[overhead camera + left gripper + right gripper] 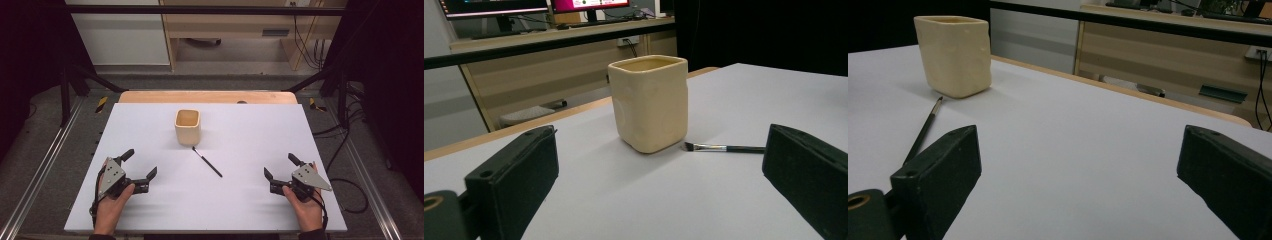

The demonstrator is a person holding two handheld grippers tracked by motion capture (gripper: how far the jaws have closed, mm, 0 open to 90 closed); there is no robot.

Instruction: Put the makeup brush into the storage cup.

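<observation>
A cream square cup [188,126] stands upright in the middle of the white table [150,130]. Just in front of it lies a thin black brush [207,162], its bristle end toward the cup. My left gripper [140,163] rests near the front left, open and holding nothing. My right gripper [280,166] rests near the front right, open too. In the left gripper view the cup [650,102] stands ahead with the brush [723,148] to its right. In the right gripper view the cup [954,54] is at far left, the brush [924,132] running toward my jaw.
The white board lies on a wooden tabletop [207,96] that shows at the far edge. Black frame posts [65,90] rise at both back corners, and cables [345,132] trail on the floor to the right. A wooden cabinet [240,30] stands beyond the table.
</observation>
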